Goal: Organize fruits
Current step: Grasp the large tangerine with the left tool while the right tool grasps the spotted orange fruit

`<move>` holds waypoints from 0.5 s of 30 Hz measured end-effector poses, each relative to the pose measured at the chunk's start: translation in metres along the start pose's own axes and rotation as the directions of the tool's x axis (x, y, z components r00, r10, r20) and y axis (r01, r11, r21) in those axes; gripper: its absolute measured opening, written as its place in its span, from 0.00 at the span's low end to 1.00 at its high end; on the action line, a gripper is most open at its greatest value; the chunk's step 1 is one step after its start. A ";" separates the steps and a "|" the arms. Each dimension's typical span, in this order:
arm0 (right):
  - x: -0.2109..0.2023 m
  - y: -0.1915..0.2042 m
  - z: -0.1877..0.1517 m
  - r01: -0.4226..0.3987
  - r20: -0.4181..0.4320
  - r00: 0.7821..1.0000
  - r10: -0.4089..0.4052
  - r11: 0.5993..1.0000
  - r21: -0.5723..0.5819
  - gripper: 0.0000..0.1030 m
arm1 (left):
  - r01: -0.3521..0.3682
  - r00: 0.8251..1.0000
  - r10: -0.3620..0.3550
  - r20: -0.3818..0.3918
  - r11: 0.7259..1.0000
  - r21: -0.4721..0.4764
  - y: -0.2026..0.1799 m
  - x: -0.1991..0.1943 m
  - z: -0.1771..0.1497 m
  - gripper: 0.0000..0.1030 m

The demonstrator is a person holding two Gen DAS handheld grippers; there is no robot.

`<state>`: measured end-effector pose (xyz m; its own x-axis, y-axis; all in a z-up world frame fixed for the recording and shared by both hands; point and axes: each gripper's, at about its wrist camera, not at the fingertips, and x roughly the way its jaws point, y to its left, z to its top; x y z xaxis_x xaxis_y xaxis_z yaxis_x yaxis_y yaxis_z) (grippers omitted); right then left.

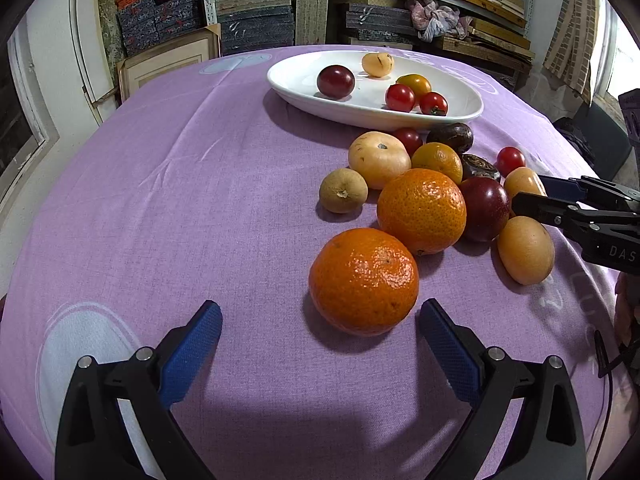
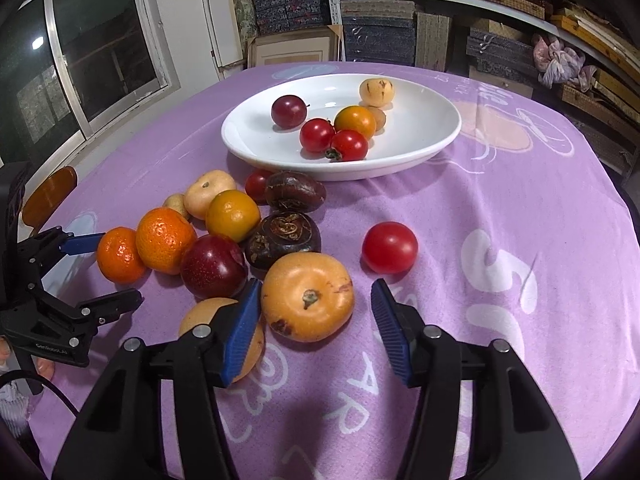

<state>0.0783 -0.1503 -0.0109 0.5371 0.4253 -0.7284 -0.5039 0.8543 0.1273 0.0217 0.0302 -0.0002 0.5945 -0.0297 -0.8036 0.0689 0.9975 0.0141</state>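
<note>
Two grippers work over one purple tablecloth point(image 2: 500, 208) that covers the whole table; it is the largest item in either view.

Next in size is the white oval plate point(image 2: 420, 136) at the far side of the cloth. It holds a dark red plum point(image 2: 288, 111), a pale yellow fruit point(image 2: 376, 90), a yellow-orange tomato point(image 2: 355, 121) and two red cherry tomatoes point(image 2: 317, 135), the last three touching one another.

On the cloth just in front of the plate lies a loose cluster of fruit. In the left wrist view, my left gripper point(image 1: 320, 332) has its jaws wide apart with nothing between the pads; the near mandarin point(image 1: 363, 281) sits just ahead of the opening, closer to the right-hand finger. A second mandarin point(image 1: 422, 211) touches it from behind, and a dark plum point(image 1: 485, 209) lies against that one.

In the right wrist view, my right gripper point(image 2: 316, 330) is also spread wide and grips nothing. A pale orange fruit point(image 2: 307, 297) rests on the cloth between the fingertips, touching the blue pad of one finger and clear of the other. Two dark brown water chestnuts point(image 2: 282, 239) lie beyond it. A single red tomato point(image 2: 389, 247) sits apart from the cluster.
</note>
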 end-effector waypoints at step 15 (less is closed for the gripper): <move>-0.005 -0.018 -0.005 0.132 -0.005 0.991 -0.132 0.991 -0.024 0.44 | 0.013 0.999 -0.012 0.048 1.000 -0.014 0.003 -0.008 0.001 0.97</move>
<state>0.0813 -0.1692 -0.0133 0.5954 0.3069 -0.7425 -0.4443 0.8958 0.0140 0.0185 0.0332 0.0068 0.6317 -0.0448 -0.7739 0.0656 0.9978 -0.0043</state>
